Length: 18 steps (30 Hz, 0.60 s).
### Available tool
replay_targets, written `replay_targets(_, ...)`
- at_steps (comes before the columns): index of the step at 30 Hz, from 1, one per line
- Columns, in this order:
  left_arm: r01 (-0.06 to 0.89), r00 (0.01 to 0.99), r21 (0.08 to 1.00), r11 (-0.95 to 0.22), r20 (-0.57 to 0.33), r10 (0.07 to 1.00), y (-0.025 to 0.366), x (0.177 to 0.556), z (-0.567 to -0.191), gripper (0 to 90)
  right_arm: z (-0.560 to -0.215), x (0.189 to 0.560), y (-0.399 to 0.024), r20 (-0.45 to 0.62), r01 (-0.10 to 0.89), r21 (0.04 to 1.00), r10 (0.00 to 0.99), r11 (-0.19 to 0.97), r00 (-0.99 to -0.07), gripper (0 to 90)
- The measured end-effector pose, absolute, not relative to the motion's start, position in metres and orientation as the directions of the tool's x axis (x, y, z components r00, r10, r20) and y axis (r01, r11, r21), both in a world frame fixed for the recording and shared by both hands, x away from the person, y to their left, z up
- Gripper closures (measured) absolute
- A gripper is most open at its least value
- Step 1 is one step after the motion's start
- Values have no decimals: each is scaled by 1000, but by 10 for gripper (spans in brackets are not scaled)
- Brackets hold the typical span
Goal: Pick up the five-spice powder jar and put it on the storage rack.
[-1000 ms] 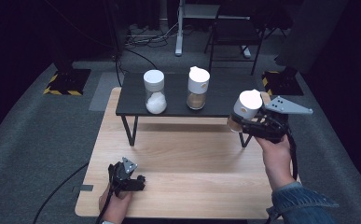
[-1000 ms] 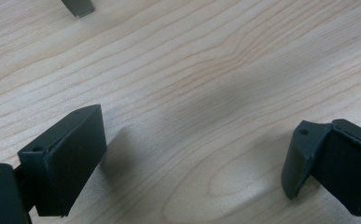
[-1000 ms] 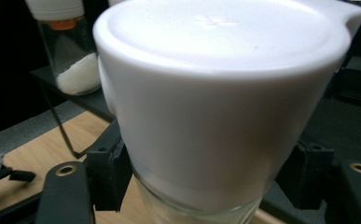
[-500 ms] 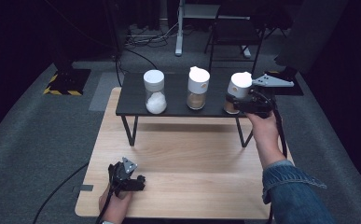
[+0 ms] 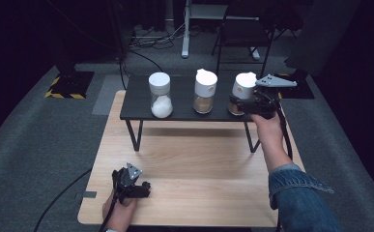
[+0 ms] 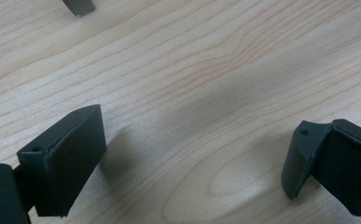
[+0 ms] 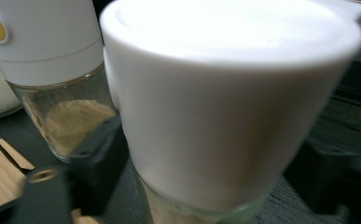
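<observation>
Three white-lidded glass jars stand in a row on a low black shelf (image 5: 136, 104). The left jar (image 5: 160, 94) holds white grains, and the middle jar (image 5: 205, 92) holds brown powder. My right gripper (image 5: 237, 104) is shut on the right jar (image 5: 245, 89) at the shelf's right end. In the right gripper view that jar (image 7: 225, 107) sits between my jaws, with the middle jar (image 7: 52, 70) just beyond. My left gripper (image 5: 143, 187) rests low on the wooden table (image 5: 199, 169), open, with bare wood between its jaws (image 6: 192, 172).
The shelf stands on thin black legs (image 5: 135, 136) at the table's far side. Grey carpet surrounds the table. A yellow-and-black striped base (image 5: 66, 89) and chair legs (image 5: 223, 43) stand farther back.
My right gripper has carried the right jar leftward and away from me, from beyond the shelf's right corner onto its right end. The left gripper has stayed put.
</observation>
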State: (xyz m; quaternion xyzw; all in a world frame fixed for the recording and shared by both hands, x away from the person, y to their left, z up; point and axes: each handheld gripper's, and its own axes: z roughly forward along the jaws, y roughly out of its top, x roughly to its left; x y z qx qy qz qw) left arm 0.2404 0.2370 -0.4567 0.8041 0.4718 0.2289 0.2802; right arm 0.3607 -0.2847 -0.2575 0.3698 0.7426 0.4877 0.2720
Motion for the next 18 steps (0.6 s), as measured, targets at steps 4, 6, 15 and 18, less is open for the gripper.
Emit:
replay_targets(4, 631, 450, 667, -396, 102, 887, 237, 241, -457, 40, -263, 342, -292, -55, 249, 940, 823, 234, -566, 105)
replay_targets(6, 632, 448, 666, -395, 102, 888, 237, 241, -457, 37, -265, 333, -298, -53, 235, 946, 823, 222, -566, 76)
replay_targets(15, 634, 446, 666, -393, 102, 889, 237, 241, -457, 36, -276, 292, -329, -40, 204, 958, 798, 201, -601, 33)
replay_targets(18, 634, 444, 666, -393, 102, 890, 236, 241, -457, 37, -283, 282, -339, -26, 197, 963, 793, 183, -609, 30)
